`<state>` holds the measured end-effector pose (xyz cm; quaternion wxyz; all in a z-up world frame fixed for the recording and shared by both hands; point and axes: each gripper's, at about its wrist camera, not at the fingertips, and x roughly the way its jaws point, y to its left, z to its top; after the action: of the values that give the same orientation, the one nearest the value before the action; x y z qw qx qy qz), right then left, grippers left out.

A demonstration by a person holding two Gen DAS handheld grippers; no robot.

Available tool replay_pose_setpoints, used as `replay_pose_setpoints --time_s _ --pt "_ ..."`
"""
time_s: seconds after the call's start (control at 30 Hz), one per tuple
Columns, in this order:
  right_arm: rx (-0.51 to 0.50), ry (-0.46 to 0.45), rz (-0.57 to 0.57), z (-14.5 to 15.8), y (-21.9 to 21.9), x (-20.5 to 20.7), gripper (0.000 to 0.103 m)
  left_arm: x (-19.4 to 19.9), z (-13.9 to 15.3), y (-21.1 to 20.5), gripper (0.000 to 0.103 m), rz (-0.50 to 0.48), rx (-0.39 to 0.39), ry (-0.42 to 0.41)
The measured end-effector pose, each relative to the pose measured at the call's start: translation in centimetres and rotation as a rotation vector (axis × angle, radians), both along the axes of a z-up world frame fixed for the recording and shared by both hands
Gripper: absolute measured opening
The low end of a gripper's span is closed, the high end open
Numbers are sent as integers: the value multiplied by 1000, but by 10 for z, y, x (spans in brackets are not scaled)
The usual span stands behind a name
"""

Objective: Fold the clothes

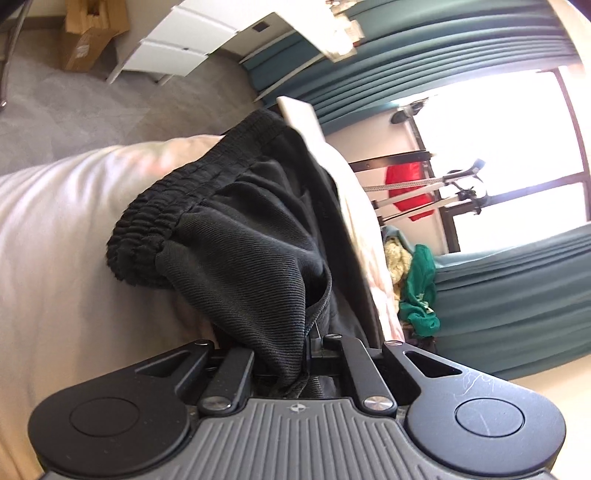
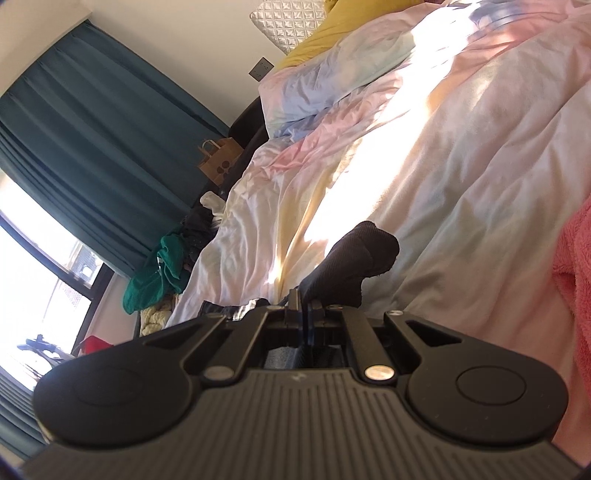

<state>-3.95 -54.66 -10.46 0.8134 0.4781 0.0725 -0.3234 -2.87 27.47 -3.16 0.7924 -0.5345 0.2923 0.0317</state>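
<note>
The left gripper [image 1: 306, 354] has its jaws clenched on a fold of the black shorts [image 1: 236, 229], though the cloth drapes over the fingers and hides the pads themselves. From that grip the shorts hang out across the bed [image 1: 66, 229], their gathered elastic waistband [image 1: 155, 218] bunched at the far end on the pale cover. How much of the garment lies behind the raised fold cannot be made out.

In the right wrist view the right gripper [image 2: 303, 306] is likewise clenched, pinching a dark corner of the same black fabric, which stands up in a small hump just beyond the jaws, above the bed's pastel duvet [image 2: 461, 155]. The rest of the shorts is cut off below the gripper body.

Beside the bed, toward the window [image 1: 491, 147], a heap of clothes [image 1: 417, 280] lies with a green garment on top; what it rests in or on is hidden. A brown paper bag [image 2: 218, 162] stands farther along the bed's edge, its contents out of sight. A cardboard box [image 1: 88, 33] sits on the floor, partly cropped. A pink fluffy blanket [image 2: 576, 280] is cut off at the frame's edge.
</note>
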Motion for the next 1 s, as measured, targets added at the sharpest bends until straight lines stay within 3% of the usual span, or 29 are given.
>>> replay_pose_setpoints --time_s 0.13,0.3,0.43,0.53,0.63,0.77,0.83,1.0 --pt "-7 -9 27 11 0 0 6 19 13 -2 6 -24 17 -82" --pt "-43 -9 31 33 2 20 6 76 51 0 6 -47 53 -101" --pt "-124 -18 49 63 5 71 6 147 88 -11 6 -69 145 -139" --pt "-184 3 69 80 2 128 6 205 97 -23 6 -51 187 -161" --pt "-289 77 107 86 1 204 6 269 90 -33 6 -30 201 -145" --pt "-376 180 162 74 10 294 6 349 71 -46 6 0 296 -83" --pt "-391 211 190 58 13 333 6 387 53 -46 6 25 308 -13" --pt "-389 271 310 22 6 392 8 437 15 -47 7 22 371 107"
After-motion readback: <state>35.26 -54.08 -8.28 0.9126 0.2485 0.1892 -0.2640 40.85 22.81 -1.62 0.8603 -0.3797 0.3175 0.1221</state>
